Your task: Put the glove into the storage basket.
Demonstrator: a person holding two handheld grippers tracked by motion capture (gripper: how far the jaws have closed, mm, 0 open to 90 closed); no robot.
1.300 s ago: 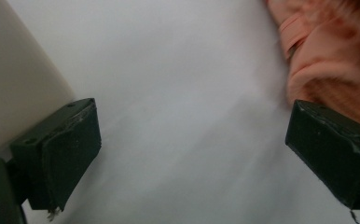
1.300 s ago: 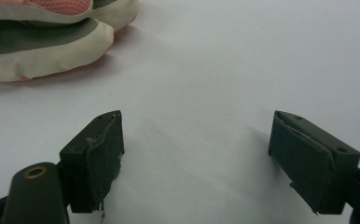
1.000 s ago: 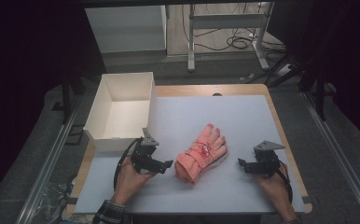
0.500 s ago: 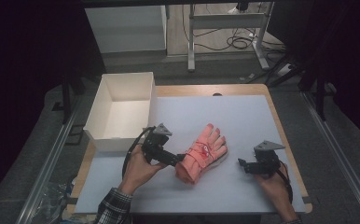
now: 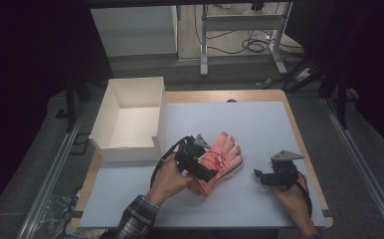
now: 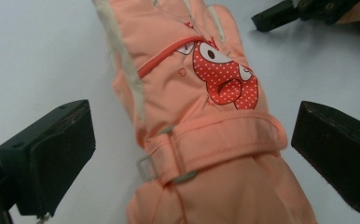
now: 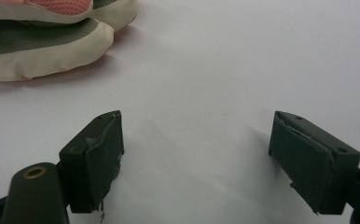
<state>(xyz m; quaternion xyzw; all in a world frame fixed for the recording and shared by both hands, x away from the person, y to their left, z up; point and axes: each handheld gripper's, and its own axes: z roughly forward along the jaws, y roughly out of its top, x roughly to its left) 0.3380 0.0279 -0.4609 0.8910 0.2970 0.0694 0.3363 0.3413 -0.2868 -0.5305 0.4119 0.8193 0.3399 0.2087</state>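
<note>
An orange padded glove (image 5: 220, 162) with a red dotted cartoon patch lies flat on the white mat, fingers pointing to the far right. My left gripper (image 5: 206, 175) hovers over its cuff, jaws open; in the left gripper view the glove's wrist strap (image 6: 215, 142) sits between the two pads, untouched by either. My right gripper (image 5: 257, 175) rests on the mat to the right of the glove, open and with nothing between its jaws (image 7: 197, 158). The glove's cream fingertips (image 7: 43, 46) lie at the upper left of the right gripper view.
An open white box (image 5: 130, 119) stands at the mat's left edge, beside the left hand. The wooden table edge (image 5: 307, 144) borders the mat on the right. Bare mat (image 5: 249, 119) stretches behind the glove.
The left hand has moved its gripper right and forward, from beside the glove to over its cuff. The right gripper and the glove have stayed put.
</note>
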